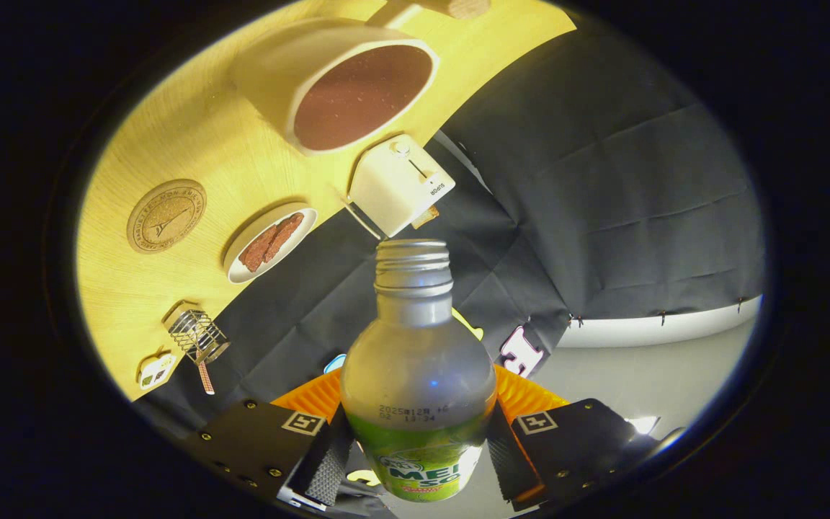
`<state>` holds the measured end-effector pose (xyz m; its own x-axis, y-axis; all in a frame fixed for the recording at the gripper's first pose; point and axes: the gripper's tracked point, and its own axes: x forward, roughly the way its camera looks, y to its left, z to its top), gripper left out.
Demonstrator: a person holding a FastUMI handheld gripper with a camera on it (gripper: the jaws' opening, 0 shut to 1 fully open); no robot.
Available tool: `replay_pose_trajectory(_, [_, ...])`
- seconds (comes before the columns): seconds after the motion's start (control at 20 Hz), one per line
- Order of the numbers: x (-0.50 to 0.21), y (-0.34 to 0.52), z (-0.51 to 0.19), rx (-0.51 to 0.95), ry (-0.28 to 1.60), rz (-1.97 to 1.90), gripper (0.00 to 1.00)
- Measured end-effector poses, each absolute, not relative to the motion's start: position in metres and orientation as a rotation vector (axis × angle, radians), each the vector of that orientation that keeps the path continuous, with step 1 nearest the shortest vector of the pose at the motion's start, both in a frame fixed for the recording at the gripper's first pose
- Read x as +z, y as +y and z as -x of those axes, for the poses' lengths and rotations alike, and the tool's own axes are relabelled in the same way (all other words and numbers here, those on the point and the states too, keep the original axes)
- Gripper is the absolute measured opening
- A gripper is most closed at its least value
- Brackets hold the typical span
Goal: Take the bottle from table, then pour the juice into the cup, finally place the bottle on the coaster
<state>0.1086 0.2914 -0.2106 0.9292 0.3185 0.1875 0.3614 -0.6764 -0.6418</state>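
Surface (192, 144) first, the biggest thing going: pale yellow wood swung hard over, tilted up toward eleven o'clock from the jaws, which tells you the gripper (415, 450) is rolled well off level. Next in size, the bottle (418, 367), silver-shouldered with a green label, sits dead centre between the jaws, neck pointing to twelve, cap off and threads bare; both ribbed pads press its flanks, so the jaws are clamped on the bottle. On to the cup (336, 83), white outside with a dark reddish inside, out at eleven beyond the bottle mouth and well apart from it. Just below the cup at twelve, a white boxy toaster (397, 184) perches at the surface's edge. Plate (269, 241) with two brown slices sits at ten, and the round cork coaster (166, 216) just beyond it, further toward ten. Smallest of all, a little wire rack (197, 335) down at nine. My read: this looks like the pour stage, with the bottle tipped but its mouth not lined up over the cup. Danger here is juice running out early onto the toaster or off the surface edge, caused by tilting before closing the gap; the smooth rounded body could also slip in the pads.
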Motion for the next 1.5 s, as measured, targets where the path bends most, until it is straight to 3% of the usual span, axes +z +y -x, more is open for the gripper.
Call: replay_pose_trajectory(1.5, [-0.233,0.306,-0.108,-0.022,-0.482,2.324,0.81])
